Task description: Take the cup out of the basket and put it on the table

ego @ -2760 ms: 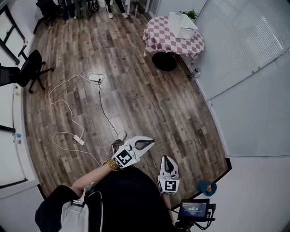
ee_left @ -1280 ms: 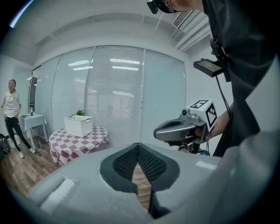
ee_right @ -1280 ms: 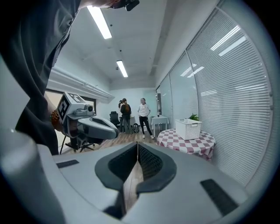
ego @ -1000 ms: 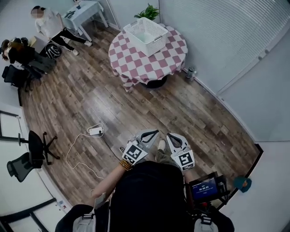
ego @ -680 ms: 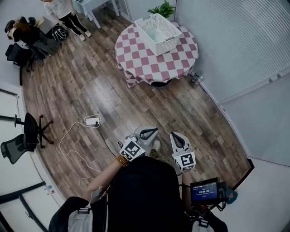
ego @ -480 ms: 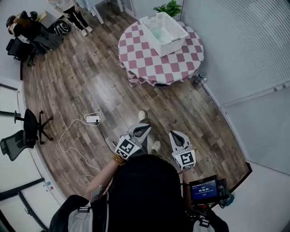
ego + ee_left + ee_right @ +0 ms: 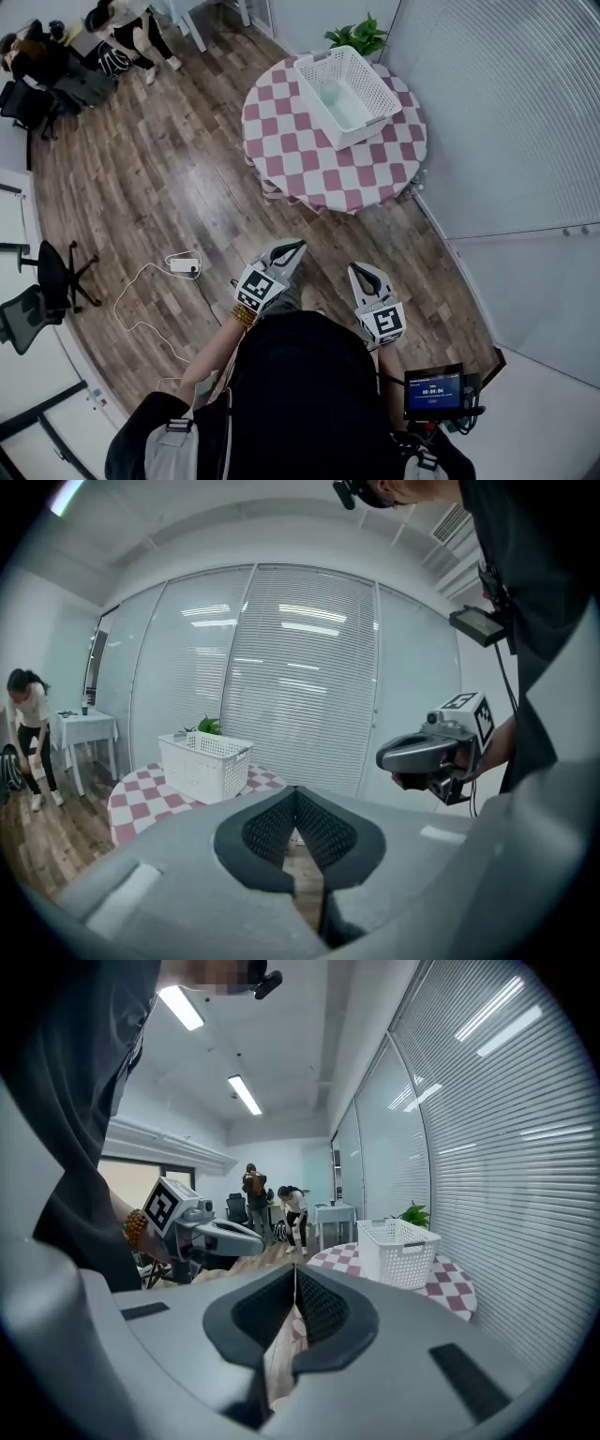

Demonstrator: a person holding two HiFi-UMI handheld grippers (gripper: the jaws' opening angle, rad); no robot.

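White lattice walls of the basket [image 7: 349, 82] hide its inside in both gripper views. Only the head view, at upper centre, looks into it, and there the cup [image 7: 341, 101] is just a pale green shape on the bottom, too small to make out well. The basket stands on the checked table [image 7: 309, 159]. At lower centre, well apart from the table, the left gripper [image 7: 295, 791] and the right gripper [image 7: 295, 1269] each have their jaws pressed together, with nothing between them.
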